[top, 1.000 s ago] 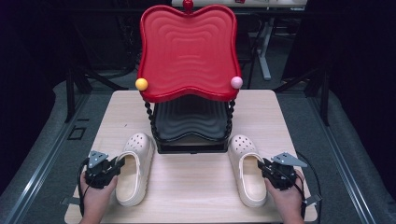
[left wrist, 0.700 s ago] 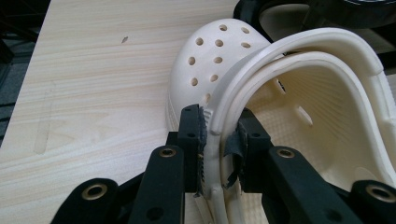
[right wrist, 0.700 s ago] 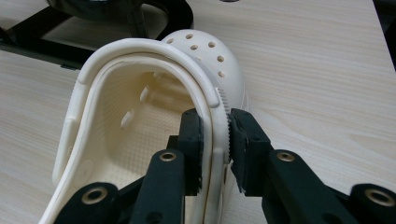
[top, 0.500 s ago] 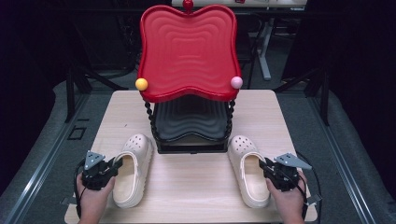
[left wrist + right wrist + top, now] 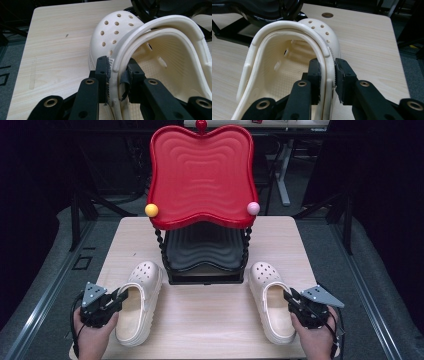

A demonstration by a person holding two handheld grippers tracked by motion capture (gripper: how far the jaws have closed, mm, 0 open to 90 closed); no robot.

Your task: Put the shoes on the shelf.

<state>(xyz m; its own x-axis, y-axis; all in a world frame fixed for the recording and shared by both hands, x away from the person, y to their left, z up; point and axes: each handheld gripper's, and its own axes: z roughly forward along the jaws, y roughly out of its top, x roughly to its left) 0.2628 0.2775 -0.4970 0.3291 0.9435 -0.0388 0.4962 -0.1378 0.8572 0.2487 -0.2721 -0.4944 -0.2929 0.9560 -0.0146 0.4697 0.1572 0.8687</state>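
Clogs (image 5: pixel 140 302) (image 5: pixel 272 300) on table (image 5: pixel 210 330) — black tray (image 5: pixel 202 247) bare.

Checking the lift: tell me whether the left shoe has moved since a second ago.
Yes. The left shoe, clamped in the left gripper, has shifted slightly toward the black rack.

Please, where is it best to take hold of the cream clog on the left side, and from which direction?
Grip the left clog by its thin outer side wall, coming from its outer side near the heel. That rim is narrow enough for the jaws; the left gripper is already shut on it there, one jaw inside, one outside.
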